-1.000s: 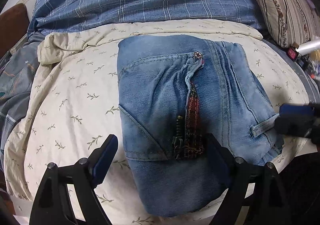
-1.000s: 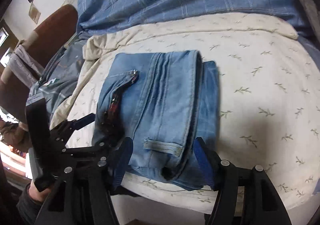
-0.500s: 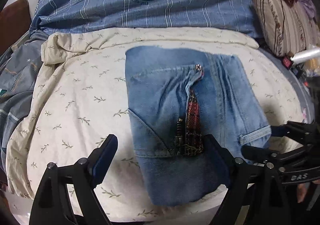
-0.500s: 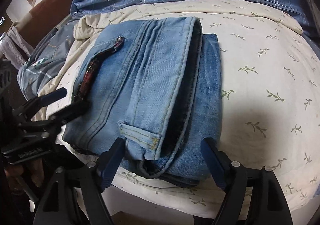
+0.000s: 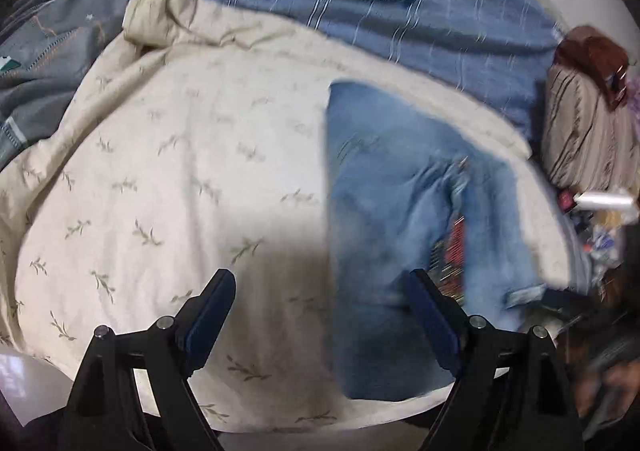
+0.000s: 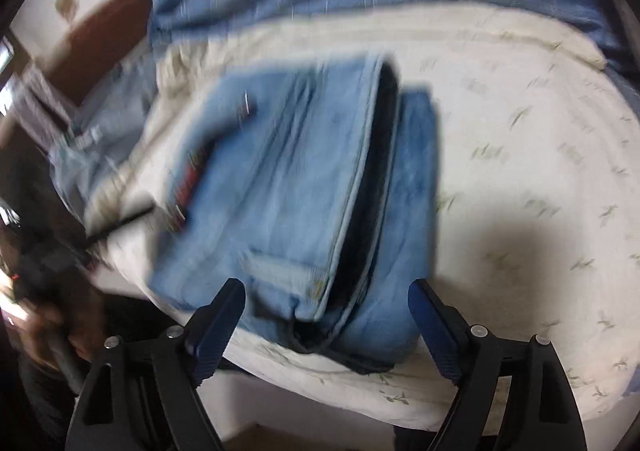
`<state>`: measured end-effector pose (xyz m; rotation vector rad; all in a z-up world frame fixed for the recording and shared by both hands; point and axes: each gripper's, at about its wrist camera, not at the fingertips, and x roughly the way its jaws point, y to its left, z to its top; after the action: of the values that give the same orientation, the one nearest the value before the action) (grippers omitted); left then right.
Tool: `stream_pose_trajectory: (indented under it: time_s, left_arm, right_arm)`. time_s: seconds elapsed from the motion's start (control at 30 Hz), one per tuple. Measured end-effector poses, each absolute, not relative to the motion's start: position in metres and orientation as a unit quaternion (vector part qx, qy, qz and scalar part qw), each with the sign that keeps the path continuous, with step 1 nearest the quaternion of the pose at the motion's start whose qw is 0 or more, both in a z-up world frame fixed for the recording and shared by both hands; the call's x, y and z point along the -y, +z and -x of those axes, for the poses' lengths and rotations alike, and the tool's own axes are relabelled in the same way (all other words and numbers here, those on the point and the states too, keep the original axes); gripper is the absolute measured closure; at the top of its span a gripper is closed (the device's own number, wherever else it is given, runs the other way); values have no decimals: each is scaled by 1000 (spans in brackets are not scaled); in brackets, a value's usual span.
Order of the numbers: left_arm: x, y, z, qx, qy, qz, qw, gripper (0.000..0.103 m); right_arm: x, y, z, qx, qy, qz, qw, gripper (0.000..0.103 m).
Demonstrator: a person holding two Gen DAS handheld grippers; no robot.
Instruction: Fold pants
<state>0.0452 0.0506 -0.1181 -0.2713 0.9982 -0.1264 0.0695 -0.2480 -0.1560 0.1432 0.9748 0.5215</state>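
The folded jeans lie on the leaf-print sheet; the left gripper and right gripper both hover with jaws wide, holding nothing.

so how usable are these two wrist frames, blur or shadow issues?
Left wrist view: motion smear across the jeans and the blue plaid bedding; a soft shadow lies on the cream sheet near the open left hand-held gripper. Right wrist view: heavier smear, dark shadow right of the jeans; fisheye bending in both.
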Motion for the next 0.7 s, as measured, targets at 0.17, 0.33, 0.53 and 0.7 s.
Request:
stream_pose_trajectory:
  time_s: [0.17, 0.33, 0.53, 0.7]
  left_arm:
    - [-31, -117, -43, -464, -64, 78, 880, 15]
    - [-30, -115, -44, -464, -65, 63, 881, 15]
    - [-91, -101, -63, -419, -115, 232, 870, 15]
    - [-100, -136, -123, -481, -156, 313, 804, 24]
  right_arm:
    - [267, -96, -87, -405, 305, -175, 844, 17]
    - [228, -97, -148, -421, 342, -195, 817, 17]
    - [228, -160, -184, -493, 274, -219, 796, 25]
    - [221, -160, -186, -500, 279, -186, 799, 25]
